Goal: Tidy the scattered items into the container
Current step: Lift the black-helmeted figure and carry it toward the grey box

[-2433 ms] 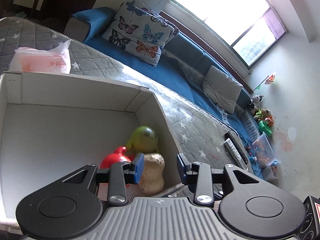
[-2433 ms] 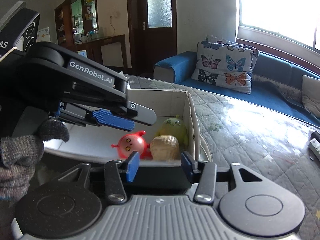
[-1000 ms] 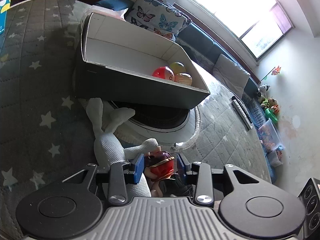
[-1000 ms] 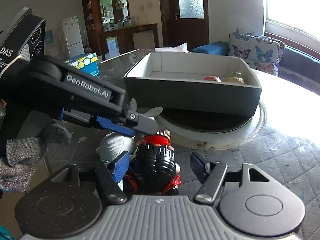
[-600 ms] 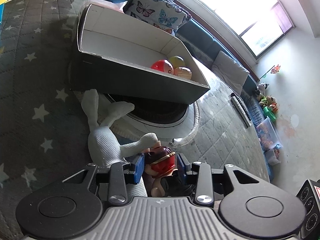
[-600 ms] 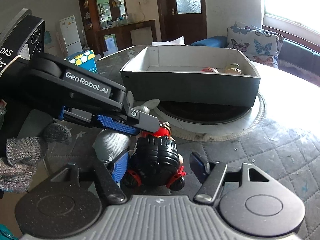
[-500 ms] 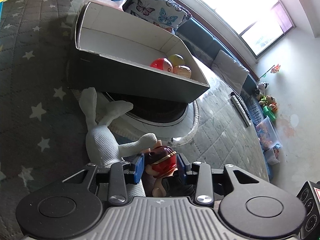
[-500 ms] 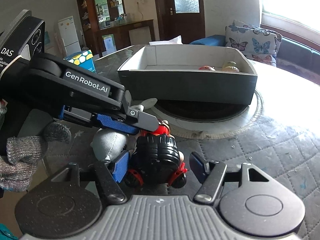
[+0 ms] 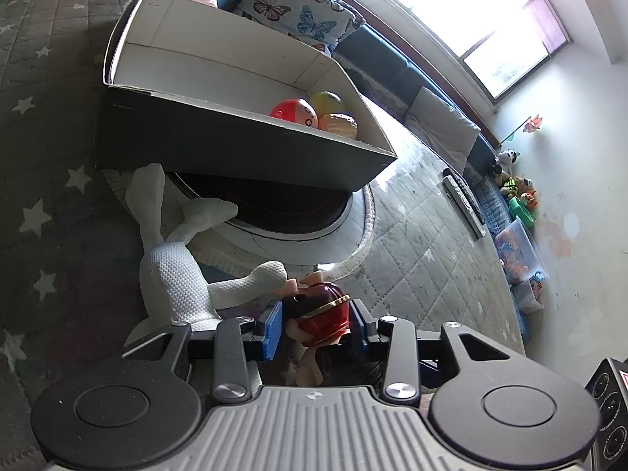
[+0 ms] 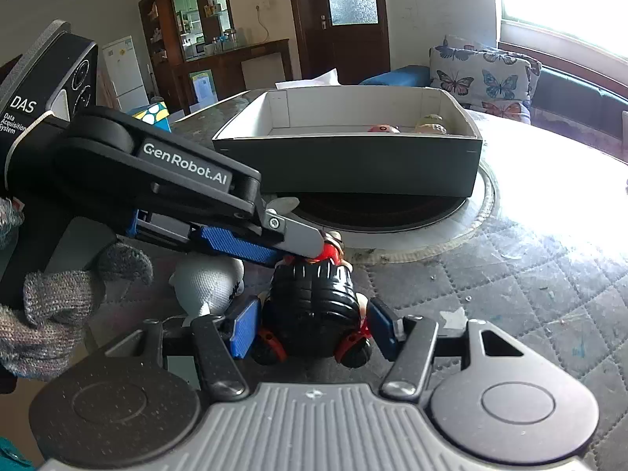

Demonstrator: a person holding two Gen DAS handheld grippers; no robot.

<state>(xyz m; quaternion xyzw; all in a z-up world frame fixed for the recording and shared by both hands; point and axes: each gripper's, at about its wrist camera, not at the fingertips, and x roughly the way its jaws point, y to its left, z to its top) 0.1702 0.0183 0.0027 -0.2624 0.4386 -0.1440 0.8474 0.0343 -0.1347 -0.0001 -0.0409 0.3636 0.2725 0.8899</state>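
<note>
A: What is the main thing here?

B: A small toy figure with a red helmet-like head and a ribbed black body on red-hubbed wheels (image 10: 314, 306). It lies on the quilted grey star-print table cover (image 9: 47, 196), in front of the long dark side of the box.

A: Describe the box.

B: A shallow rectangular cardboard box, dark grey outside and white inside (image 9: 219, 141). It sits on a round white-rimmed turntable (image 9: 365, 231). Near its right end are a red ball with a face (image 9: 292, 112), a yellow-green ball (image 9: 327, 100) and a tan peanut-shaped toy (image 9: 339, 125).

A: And the grippers?

B: The left gripper (image 9: 316, 327) has its blue-padded fingers closed to the sides of the figure's red head (image 9: 324, 314). The right gripper (image 10: 314, 327) has its fingers narrowed around the black body, close on both sides; whether they actually press it I cannot tell. A grey knit-gloved hand (image 10: 59, 306) holds the left gripper.

A: Anything else near the box?

B: A white knitted soft toy with long limbs (image 9: 172, 267) lies in front of the box, just beside the figure.
</note>
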